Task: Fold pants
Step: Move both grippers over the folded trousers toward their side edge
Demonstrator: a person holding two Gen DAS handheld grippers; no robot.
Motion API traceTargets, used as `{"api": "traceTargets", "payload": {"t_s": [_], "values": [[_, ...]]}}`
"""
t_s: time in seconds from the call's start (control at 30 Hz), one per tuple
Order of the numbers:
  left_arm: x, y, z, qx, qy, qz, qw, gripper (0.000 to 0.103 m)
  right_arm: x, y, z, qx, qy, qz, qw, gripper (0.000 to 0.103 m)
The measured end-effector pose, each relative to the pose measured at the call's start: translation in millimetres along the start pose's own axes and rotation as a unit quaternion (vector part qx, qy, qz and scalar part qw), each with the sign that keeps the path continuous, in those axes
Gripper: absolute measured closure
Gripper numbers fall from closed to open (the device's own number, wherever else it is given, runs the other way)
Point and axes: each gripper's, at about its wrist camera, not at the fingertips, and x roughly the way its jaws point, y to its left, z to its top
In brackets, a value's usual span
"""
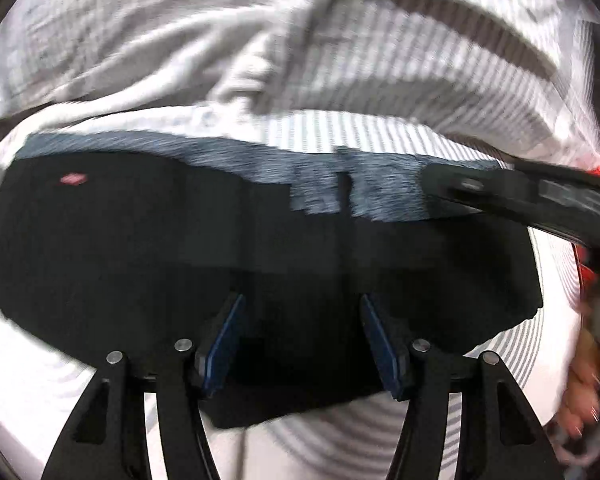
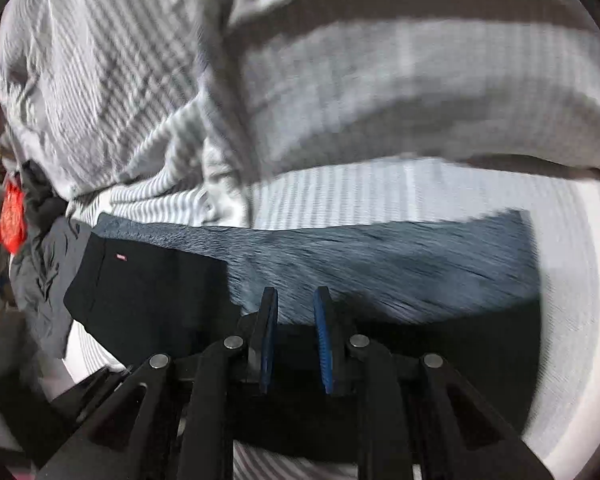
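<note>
The black pants (image 1: 220, 240) lie flat on the striped bed sheet, with a grey fleecy inside strip (image 1: 340, 184) along the far edge and a small red label (image 1: 73, 179). My left gripper (image 1: 302, 308) is open over the pants' near edge, with nothing between its blue pads. The right gripper's finger (image 1: 520, 196) reaches in from the right over the fleecy strip. In the right wrist view the pants (image 2: 152, 292) and their grey fleecy side (image 2: 380, 264) lie ahead. My right gripper (image 2: 296, 300) has a narrow gap between its pads and holds nothing visible.
A rumpled grey-and-white striped duvet (image 1: 300, 40) is heaped behind the pants; it also shows in the right wrist view (image 2: 340, 80). Dark grey clothes (image 2: 40, 264) and something red (image 2: 10, 216) lie at the left. A hand (image 1: 588, 380) shows at the right edge.
</note>
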Motion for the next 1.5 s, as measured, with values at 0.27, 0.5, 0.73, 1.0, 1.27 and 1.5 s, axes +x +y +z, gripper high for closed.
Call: {"api": "traceTargets", "payload": {"t_s": [0.27, 0.5, 0.73, 1.0, 1.27, 1.5], "values": [[-21, 74, -29, -0.105, 0.005, 0.055, 0.9929, 0.042, 33, 46, -20, -0.106, 0.047, 0.018, 0.993, 0.068], [-20, 93, -35, -0.131, 0.017, 0.061, 0.9894, 0.041, -16, 34, -45, -0.057, 0.039, 0.032, 0.997, 0.067], [-24, 137, -27, -0.168, 0.013, 0.041, 0.9848, 0.041, 2, 8, -61, -0.004, 0.038, -0.04, 0.998, 0.051], [-54, 245, -40, -0.311, -0.048, -0.017, 0.9489, 0.019, 12, 32, -63, -0.055, 0.058, -0.078, 0.994, 0.033], [-41, 307, -37, -0.375, -0.07, -0.043, 0.9234, 0.019, 28, 49, -63, -0.083, 0.07, -0.114, 0.987, 0.024], [-30, 308, -18, -0.36, -0.077, -0.064, 0.9278, 0.019, 28, 49, -61, -0.085, 0.075, -0.114, 0.987, 0.024]]}}
